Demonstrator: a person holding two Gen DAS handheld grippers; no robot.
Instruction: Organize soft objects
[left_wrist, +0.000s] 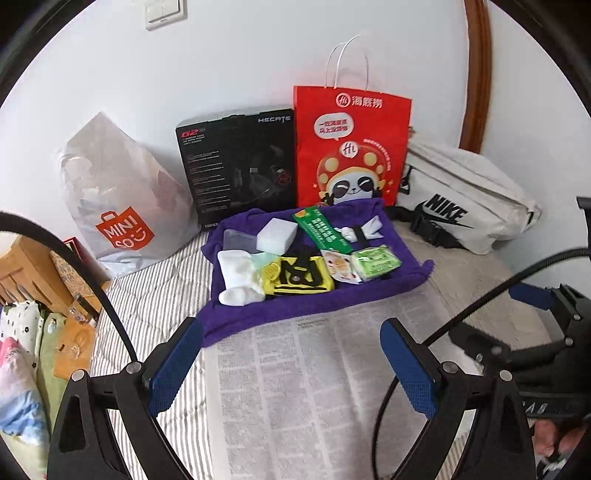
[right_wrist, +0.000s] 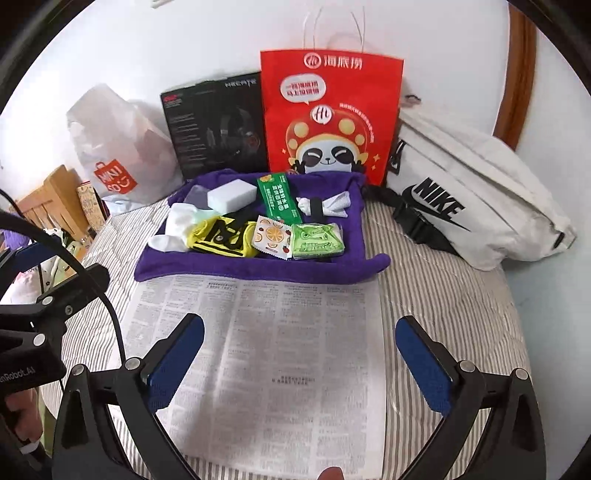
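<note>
Newspaper flat, long axis toward purple towel.

MINISO on plastic bag; HECATE on black box; NIKE (white pouch).

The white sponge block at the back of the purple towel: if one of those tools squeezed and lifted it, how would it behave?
The white sponge block looks like foam, so it would probably dent under the pads and feel light. Its flat sides suggest it would slide, not roll. It leans on a grey piece beside it, which may shift too.
</note>
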